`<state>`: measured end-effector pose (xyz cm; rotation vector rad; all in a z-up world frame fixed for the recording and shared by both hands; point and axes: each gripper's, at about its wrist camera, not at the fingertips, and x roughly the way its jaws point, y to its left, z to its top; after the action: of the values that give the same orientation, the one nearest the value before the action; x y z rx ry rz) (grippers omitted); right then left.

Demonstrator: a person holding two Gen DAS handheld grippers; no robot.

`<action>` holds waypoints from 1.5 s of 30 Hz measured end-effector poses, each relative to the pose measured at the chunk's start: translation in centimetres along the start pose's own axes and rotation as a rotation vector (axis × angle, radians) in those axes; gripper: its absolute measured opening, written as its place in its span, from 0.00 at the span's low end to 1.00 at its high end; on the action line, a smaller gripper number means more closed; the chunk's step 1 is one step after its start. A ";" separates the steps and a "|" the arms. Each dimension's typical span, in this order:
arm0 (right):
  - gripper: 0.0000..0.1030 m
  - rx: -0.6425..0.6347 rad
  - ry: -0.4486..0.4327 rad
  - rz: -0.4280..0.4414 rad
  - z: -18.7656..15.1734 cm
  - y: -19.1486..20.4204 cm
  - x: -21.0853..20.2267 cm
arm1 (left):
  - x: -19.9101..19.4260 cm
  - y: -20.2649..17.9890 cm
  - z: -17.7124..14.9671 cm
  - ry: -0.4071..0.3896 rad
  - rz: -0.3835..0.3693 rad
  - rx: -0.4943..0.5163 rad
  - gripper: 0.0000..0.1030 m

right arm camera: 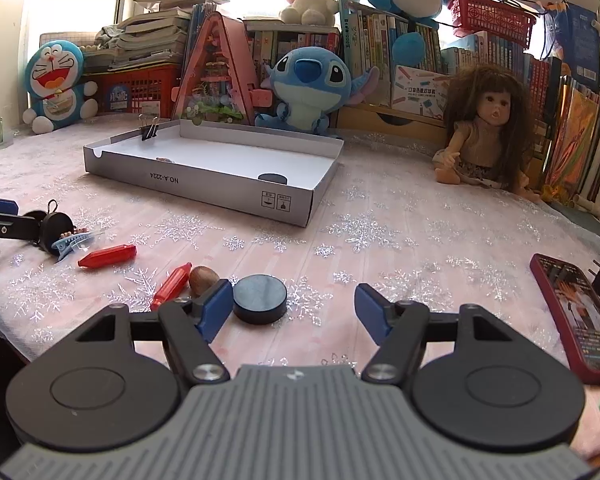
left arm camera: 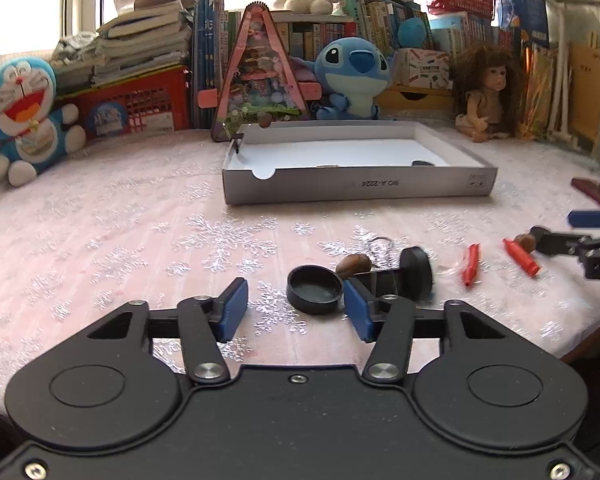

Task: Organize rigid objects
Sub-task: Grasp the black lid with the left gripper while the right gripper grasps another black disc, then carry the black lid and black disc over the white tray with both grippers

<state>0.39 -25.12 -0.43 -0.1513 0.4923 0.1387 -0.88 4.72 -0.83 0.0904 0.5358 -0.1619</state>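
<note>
Hovering low over the tabletop, the left gripper [left arm camera: 296, 308] keeps narrow, empty jaws around a black lid [left arm camera: 315, 289], while the right gripper [right arm camera: 294, 312] straddles a black puck [right arm camera: 260, 298] wide-jawed, both seemingly bound for the far grey box [right arm camera: 220, 192].

Low wrist views; shared tray [left arm camera: 356, 190]
</note>
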 end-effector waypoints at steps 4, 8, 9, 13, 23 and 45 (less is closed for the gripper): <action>0.72 -0.002 0.001 0.002 0.1 0.2 0.2 | 0.5 -0.4 -0.2 0.004 -0.004 -0.004 0.47; 0.68 -0.007 0.015 0.010 -0.1 0.5 0.5 | 0.8 -0.2 -0.1 0.004 -0.006 -0.024 0.47; 0.68 -0.003 0.016 0.011 -0.1 0.5 0.5 | 0.9 -0.2 -0.1 0.005 -0.007 -0.029 0.47; 0.65 0.007 0.017 0.016 -0.2 0.6 0.6 | 1.1 -0.1 0.0 0.006 -0.002 -0.036 0.47; 0.51 0.003 0.023 0.033 0.0 0.9 0.8 | 1.3 -0.6 0.1 -0.002 -0.014 -0.024 0.30; 0.36 0.007 0.023 0.041 1.0 1.3 0.5 | 0.7 0.1 1.9 -0.022 -0.012 -0.064 0.29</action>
<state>1.04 -23.67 0.05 -0.1361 0.5189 0.1750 0.68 4.53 0.40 0.0235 0.5192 -0.1571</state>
